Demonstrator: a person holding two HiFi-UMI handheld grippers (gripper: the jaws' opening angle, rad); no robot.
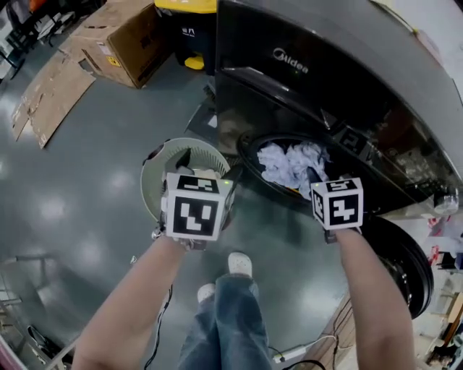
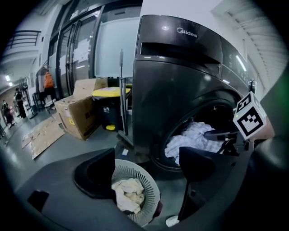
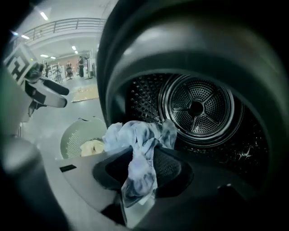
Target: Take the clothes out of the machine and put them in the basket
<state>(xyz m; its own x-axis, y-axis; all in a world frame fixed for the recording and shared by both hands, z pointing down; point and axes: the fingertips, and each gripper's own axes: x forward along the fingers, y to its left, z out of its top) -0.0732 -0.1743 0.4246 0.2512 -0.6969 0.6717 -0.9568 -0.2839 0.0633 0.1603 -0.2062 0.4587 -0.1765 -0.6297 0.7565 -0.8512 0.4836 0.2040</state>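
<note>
The dark front-loading machine stands with its round opening towards me, and pale blue-white clothes bunch at its mouth. My right gripper is shut on a strip of that pale blue cloth, in front of the steel drum. In the head view the right gripper sits at the edge of the opening. My left gripper is open and holds nothing, hanging above the white slatted basket. A cream cloth lies in the basket.
The machine's round door hangs open at the lower right. A cardboard box, flattened cardboard and a yellow-lidded bin stand on the grey floor behind the basket. The person's shoes are just below the basket.
</note>
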